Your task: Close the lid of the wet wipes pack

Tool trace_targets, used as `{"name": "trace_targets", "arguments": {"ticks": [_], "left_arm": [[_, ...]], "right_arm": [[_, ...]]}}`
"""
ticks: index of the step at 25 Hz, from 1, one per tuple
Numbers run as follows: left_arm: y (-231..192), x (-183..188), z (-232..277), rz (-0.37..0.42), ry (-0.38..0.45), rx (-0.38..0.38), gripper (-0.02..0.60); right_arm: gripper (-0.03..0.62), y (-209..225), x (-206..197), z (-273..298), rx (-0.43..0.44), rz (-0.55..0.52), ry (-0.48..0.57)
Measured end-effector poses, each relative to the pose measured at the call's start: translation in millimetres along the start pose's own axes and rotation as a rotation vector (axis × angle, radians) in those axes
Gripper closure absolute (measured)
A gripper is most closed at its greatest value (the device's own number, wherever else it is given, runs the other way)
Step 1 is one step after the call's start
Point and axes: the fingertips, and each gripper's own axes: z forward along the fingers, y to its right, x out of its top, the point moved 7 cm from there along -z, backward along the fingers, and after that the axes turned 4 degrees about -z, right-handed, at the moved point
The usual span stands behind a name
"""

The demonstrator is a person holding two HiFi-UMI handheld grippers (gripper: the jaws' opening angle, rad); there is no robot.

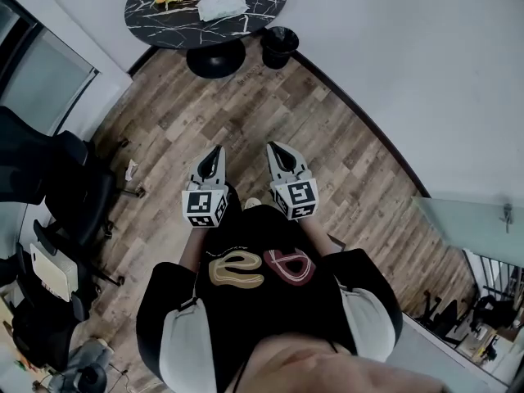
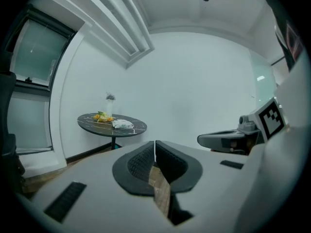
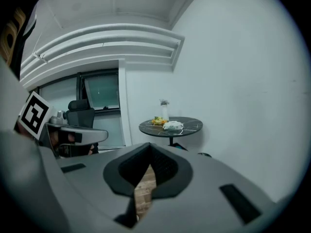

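Jaws pressed together, empty — left gripper [image 1: 214,152], right gripper [image 1: 274,148] side by side.
Wet wipes pack [image 1: 222,4] lies on the far round surface [image 1: 164,21] — well apart.

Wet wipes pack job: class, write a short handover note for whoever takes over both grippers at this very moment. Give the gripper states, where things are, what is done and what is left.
Left gripper: jaws shut, nothing between them, held low in front of the body.
Right gripper: the same, shut and empty.
Wet wipes pack: lies on the round black table across the wooden floor, likely well out of reach from here.
Done: nothing that shows. The pack is untouched, and its lid is too small to read from here.
Left: walk to the table, check the lid, then press it shut.
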Motion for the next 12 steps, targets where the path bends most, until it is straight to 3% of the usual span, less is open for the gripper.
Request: {"name": "trace_targets", "arguments": {"ticks": [12], "left_arm": [[-98, 47, 79, 0.009, 0.002, -0.071, 0.558]], "right_arm": [[0.583, 3, 35, 119, -0.050, 0.005, -0.006]]}}
